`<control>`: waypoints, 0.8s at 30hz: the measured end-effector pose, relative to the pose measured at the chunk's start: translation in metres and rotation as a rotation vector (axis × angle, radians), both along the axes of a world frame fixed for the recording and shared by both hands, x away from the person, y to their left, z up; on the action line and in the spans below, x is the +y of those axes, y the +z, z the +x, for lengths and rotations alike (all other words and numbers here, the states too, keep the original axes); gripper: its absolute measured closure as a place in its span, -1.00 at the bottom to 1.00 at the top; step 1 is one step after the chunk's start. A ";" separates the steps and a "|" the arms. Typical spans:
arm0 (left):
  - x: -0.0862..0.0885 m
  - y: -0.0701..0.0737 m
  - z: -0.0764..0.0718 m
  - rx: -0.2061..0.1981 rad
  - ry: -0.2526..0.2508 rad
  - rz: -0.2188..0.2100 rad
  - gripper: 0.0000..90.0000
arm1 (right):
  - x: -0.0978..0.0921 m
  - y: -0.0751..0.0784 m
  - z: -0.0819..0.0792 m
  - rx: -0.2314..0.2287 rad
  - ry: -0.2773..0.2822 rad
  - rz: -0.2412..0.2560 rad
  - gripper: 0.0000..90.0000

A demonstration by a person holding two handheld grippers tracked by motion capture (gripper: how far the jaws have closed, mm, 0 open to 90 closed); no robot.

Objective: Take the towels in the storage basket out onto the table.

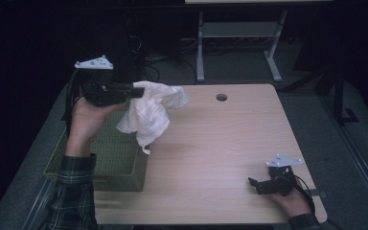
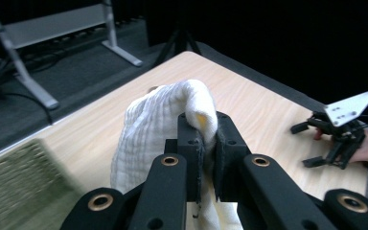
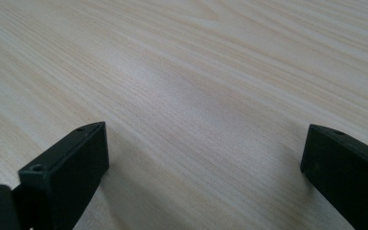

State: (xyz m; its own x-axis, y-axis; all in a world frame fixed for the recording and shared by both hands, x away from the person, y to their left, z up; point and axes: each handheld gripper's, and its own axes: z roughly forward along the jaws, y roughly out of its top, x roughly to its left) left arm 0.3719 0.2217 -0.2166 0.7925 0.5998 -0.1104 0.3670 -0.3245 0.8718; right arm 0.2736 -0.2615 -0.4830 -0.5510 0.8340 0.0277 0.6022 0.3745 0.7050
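Pale wood worktop (image 1: 211, 143) carries a green woven basket (image 1: 110, 158) at its left edge. Above it, the left gripper (image 1: 136, 90) pinches a white towel (image 1: 148, 115) aloft, probably lifting it clear, while the right gripper (image 1: 255, 184) rests spread, waiting.

The light wooden rectangular counter (image 1: 211, 143) is carrying a green woven rectangular basket (image 1: 120, 163), which is sitting at its near left corner, overhanging the edge. A round hole (image 1: 222, 97) is lying well beyond the basket, near the far edge.

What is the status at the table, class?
Left hand-held gripper shut on cloth, raised beside basket. Right hand-held gripper open, low over table. Nothing in the way.
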 end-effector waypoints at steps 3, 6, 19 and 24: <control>-0.019 -0.008 0.002 0.011 -0.033 0.000 0.85 | 0.000 0.000 0.000 0.000 0.000 0.000 -0.95; -0.028 -0.012 0.003 0.018 -0.050 -0.001 0.85 | 0.000 0.000 0.000 0.000 0.000 0.000 -0.95; -0.087 -0.042 0.009 0.063 -0.120 0.028 0.86 | 0.000 0.000 0.000 0.004 -0.002 0.002 -0.95; -0.108 -0.050 0.009 0.066 -0.145 0.036 0.87 | 0.000 0.000 0.000 0.002 -0.002 0.001 -0.95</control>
